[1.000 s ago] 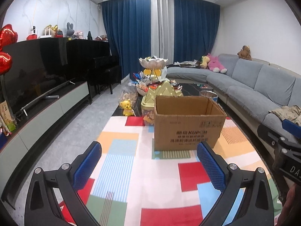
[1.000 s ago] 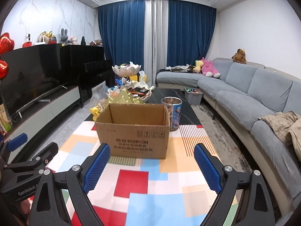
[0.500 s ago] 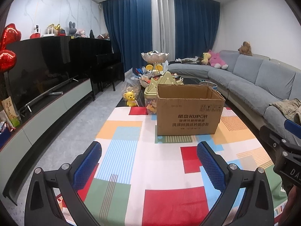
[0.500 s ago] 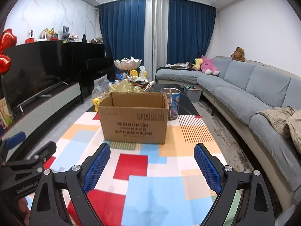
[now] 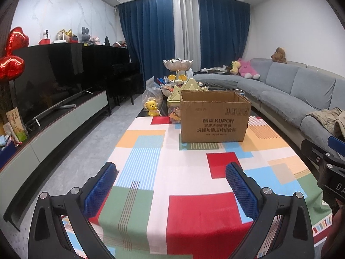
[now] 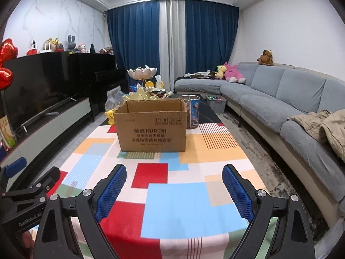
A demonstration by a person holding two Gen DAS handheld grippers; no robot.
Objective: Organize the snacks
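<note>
Both jaws sitting wide apart, empty. Left gripper (image 5: 170, 185) and right gripper (image 6: 174, 185) facing cardboard box (image 6: 151, 127); snacks (image 5: 172, 113) behind it, so reach around, not over.

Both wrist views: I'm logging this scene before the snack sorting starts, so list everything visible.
cardboard box: one, brown, open, on the tablecloth
tablecloth: one, multicoloured blocks, table
snack pile: mixed, behind the box
tin: one, blue, right of the box
yellow bear toy: one, left of the box
sofa: one, grey, right
TV: one, black, left
curtains: blue and white, rear wall
left hand-held gripper: open, empty
right hand-held gripper: open, empty
</note>
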